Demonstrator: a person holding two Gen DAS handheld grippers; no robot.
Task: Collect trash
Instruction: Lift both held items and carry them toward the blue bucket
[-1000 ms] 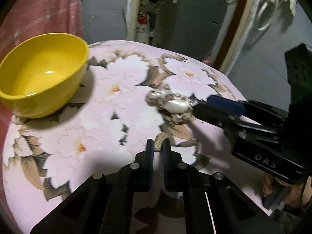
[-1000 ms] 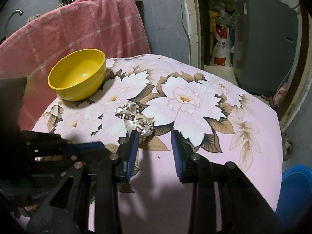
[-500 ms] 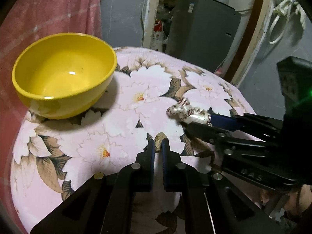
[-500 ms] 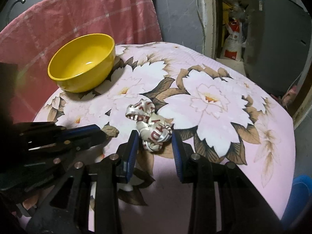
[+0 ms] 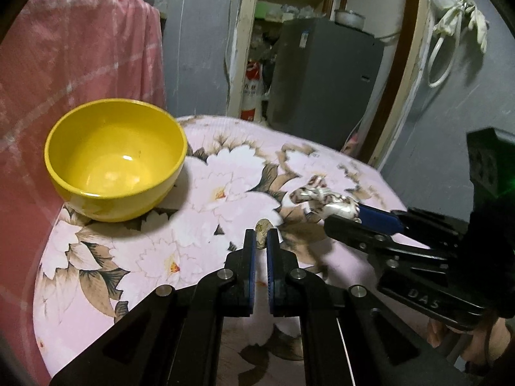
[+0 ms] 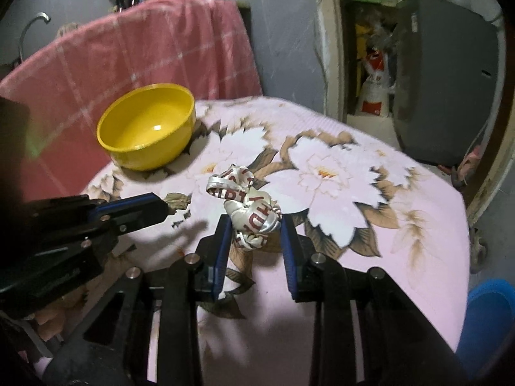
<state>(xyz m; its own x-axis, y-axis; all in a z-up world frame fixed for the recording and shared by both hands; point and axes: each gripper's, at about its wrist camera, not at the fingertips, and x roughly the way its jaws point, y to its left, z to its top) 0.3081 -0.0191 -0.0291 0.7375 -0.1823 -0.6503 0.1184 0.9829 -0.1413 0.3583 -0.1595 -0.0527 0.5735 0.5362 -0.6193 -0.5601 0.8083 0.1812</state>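
Because each hand had its own piece of trash, the two grippers stood side by side over the floral tabletop (image 6: 370, 212), both pointed toward the yellow bowl (image 5: 116, 157) at the far left corner. That bowl sat empty and open-mouthed, well within reach of both, and was most likely meant as the place for the rubbish.

Pinched between the nearly shut jaws of the left gripper (image 5: 261, 238) was a small brownish scrap (image 5: 262, 225), held only by its near end so that most of it stuck out past the tips. Holding it so far forward probably would let it drop cleanly once the jaws parted over the bowl.

Meanwhile the right gripper (image 6: 256, 228) had just been closing its jaws around the crumpled silver wrapper (image 6: 248, 207) with red lettering. That wrapper lay between the blue pads, its front half bulging out ahead of them; the pads seemed to touch its sides, though how firmly they pressed I could not tell. Being light and springy, it likely needed a fuller squeeze before carrying.

Behind the bowl hung a pink towel (image 6: 145, 48), clear of the work.
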